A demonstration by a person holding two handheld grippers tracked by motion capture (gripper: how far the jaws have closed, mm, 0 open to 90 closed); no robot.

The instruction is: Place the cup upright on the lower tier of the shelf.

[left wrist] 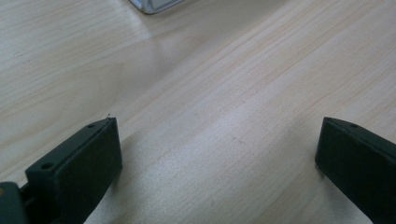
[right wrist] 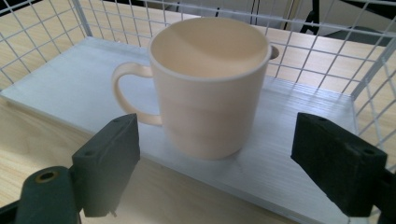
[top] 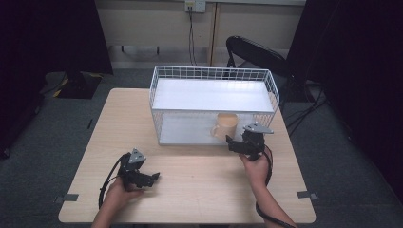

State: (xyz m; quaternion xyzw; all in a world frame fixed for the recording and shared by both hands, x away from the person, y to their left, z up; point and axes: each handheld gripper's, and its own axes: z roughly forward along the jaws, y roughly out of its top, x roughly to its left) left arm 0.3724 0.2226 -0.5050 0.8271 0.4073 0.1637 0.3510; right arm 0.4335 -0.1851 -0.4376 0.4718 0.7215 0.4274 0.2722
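Peach-coloured and smooth, the mug (right wrist: 210, 88) stands upright on the white lower shelf (right wrist: 70, 88) of the wire rack (top: 214, 102), near that shelf's front edge and toward its right end. From my right gripper view I look into its bare inside, with the handle turned to the left of that view and the wire mesh close behind; the high view gives only its pale rim and side under the rack's upper shelf (top: 214, 94). My left gripper view has plain wood grain and just a white corner of the rack at its top edge.

Light wood covers the counter (top: 199, 190), with small tape marks near its front corners. The rack sits at the far edge, middle to right. Around the counter is grey carpet, a dark folding chair (top: 256, 52) behind the rack, dark curtains at both sides and a wall socket with a cable hanging from it.

My right gripper (top: 235, 141) is held just in front of the mug, its jaws spread wide on either side of it, touching nothing. My left gripper (top: 153, 179) is low over the front-left part of the counter, jaws equally wide apart, holding nothing.
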